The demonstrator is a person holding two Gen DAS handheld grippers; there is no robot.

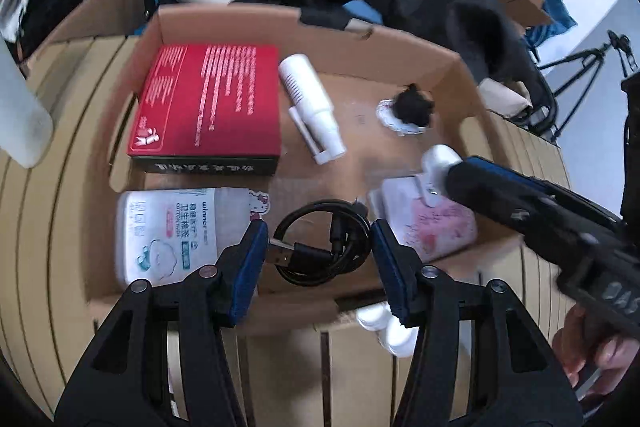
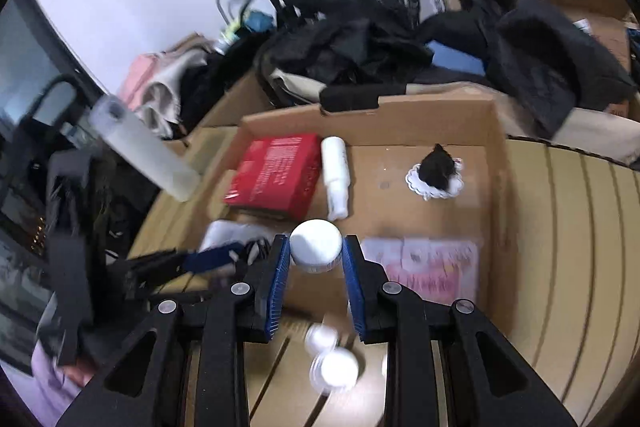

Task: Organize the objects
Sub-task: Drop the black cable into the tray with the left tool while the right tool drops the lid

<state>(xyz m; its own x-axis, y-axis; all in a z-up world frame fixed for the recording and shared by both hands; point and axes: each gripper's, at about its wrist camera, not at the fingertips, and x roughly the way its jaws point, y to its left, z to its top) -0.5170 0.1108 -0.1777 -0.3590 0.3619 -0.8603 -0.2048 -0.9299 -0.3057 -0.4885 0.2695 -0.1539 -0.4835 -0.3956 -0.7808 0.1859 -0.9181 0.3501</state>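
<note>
Left wrist view: the cardboard box (image 1: 452, 67) fills the middle of the frame, sitting on a slatted tan surface (image 1: 72, 187). Inside, upper left: red box (image 1: 208, 103) lying flat. Just right of it, a white bottle (image 1: 310, 107) on its side, tilted toward lower right. Right of centre: a black fuzzy object (image 1: 412, 105) on a white scalloped pad (image 1: 386, 117). Lower left of the box: a white cotton-swab pack (image 1: 168, 231). Lower centre: a coiled black USB cable (image 1: 320, 243).

The left gripper (image 1: 320, 255) hangs over the cable, fingers spread wide, one pad on each side of the coil, nothing held.

The right gripper (image 1: 440, 167) enters from the right of the frame. Its fingers are closed on a white jar (image 1: 438, 157), over a pink-printed pack (image 1: 432, 223) at the box's lower right corner.

Right wrist view: the white jar sits at centre frame between the blue pads (image 2: 280, 267), both pads touching its sides, lid facing the camera. The pink pack lies right of the fingers, red box and white bottle above them. Two small white jars (image 2: 336, 367), blurred, stand on the surface outside the box at the bottom of the frame. A frosted cylinder (image 2: 140, 147) crosses the left side. Dark clothing (image 2: 340, 39) is piled behind the box.
</note>
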